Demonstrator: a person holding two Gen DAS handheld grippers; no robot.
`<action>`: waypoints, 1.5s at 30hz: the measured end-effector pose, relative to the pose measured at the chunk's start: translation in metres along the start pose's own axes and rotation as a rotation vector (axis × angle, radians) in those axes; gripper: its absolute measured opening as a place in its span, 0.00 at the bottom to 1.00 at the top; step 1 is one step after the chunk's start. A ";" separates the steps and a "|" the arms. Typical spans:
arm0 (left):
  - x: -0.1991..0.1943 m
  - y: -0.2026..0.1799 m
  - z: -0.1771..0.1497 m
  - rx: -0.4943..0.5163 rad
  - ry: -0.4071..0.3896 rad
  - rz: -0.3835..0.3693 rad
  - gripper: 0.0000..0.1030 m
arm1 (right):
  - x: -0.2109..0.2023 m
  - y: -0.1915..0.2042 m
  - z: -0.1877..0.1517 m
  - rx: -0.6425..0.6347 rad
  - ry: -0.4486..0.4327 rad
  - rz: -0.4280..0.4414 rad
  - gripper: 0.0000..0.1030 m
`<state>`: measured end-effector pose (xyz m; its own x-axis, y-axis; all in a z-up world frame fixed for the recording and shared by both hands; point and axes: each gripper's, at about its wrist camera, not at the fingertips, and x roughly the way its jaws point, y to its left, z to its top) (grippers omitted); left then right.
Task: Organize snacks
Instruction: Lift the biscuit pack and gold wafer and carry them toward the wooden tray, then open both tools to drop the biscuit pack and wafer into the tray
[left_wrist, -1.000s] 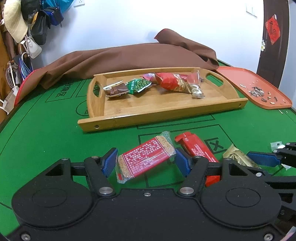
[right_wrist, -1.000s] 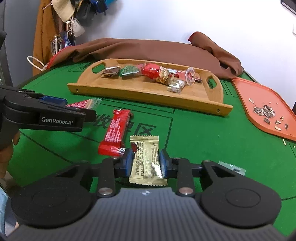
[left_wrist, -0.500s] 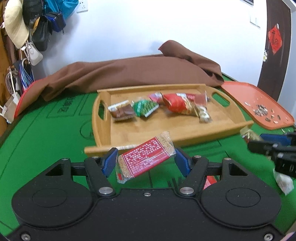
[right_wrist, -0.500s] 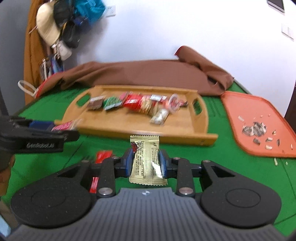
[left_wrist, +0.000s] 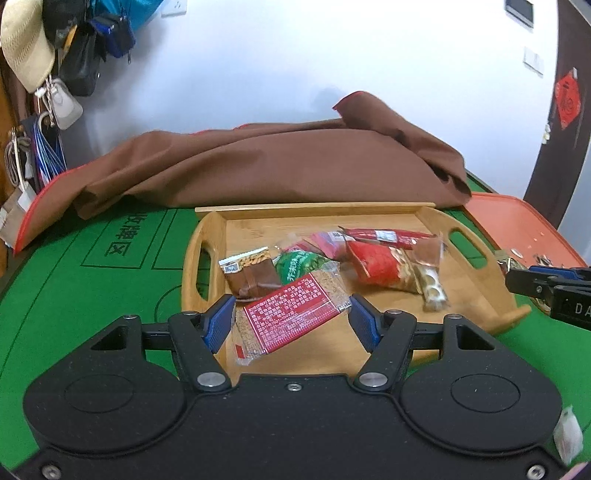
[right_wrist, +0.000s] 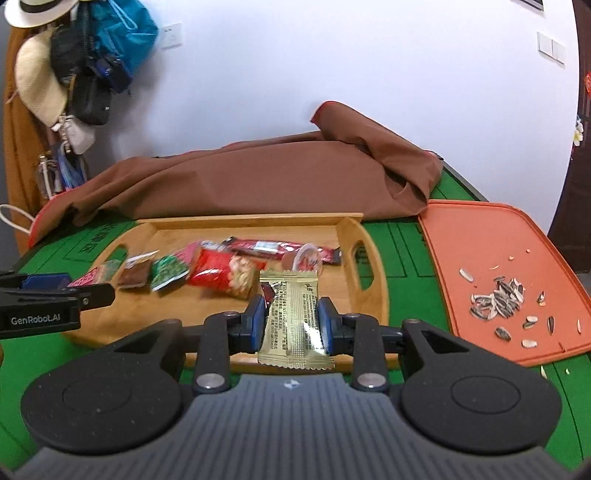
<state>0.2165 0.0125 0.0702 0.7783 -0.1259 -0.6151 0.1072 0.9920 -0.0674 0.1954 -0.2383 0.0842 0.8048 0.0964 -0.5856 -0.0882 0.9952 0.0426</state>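
- Progress check: most of the snacks are already in the wooden tray (left_wrist: 207, 236), just ahead of both my claws; there's a loose row of them in there, a brown packet (left_wrist: 253, 273), a green one (left_wrist: 301, 266), a fat red bag (left_wrist: 382, 267), a long red bar (right_wrist: 280, 246) along the far side and a small clear pack (left_wrist: 430, 284)
- My left claw (left_wrist: 291, 323) is pinching the red snack bar (left_wrist: 291, 319) by its two ends, pads spread fairly wide because the bar sits crosswise between them; it hangs over the near part of the tray, just this side of the brown and green packets
- My right claw (right_wrist: 291, 323) is squeezed narrow on the gold wrapper (right_wrist: 293, 317), which sticks out straight ahead of the pads, over the tray's near edge at its right end, close to the handle hole
- So I'd say we're near the end: what's left is dropping these two in; can't see from here whether anything else is left on the green bench (left_wrist: 74, 295), my own claw bodies hide the near part
- Looks: the bar is flat, red label with white print, clear crimped ends showing grainy filling; the gold one is shiny foil, crinkly, zigzag edge, probably slippery
- Off to the right of my right claw there's an orange tray (right_wrist: 480, 236) with sunflower seed shells (right_wrist: 498, 299); not a snack to sort, as far as I can judge
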 end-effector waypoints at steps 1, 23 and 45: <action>0.005 0.001 0.001 -0.003 0.006 0.003 0.63 | 0.005 -0.001 0.004 0.004 0.007 -0.003 0.34; 0.086 0.003 0.011 -0.037 0.118 0.028 0.63 | 0.107 -0.023 0.029 0.095 0.217 -0.005 0.35; 0.095 -0.003 0.017 -0.037 0.129 0.059 0.63 | 0.130 -0.019 0.026 0.078 0.268 -0.007 0.36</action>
<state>0.3006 -0.0024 0.0251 0.6966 -0.0671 -0.7143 0.0390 0.9977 -0.0557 0.3170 -0.2446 0.0285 0.6204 0.0921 -0.7788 -0.0295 0.9951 0.0942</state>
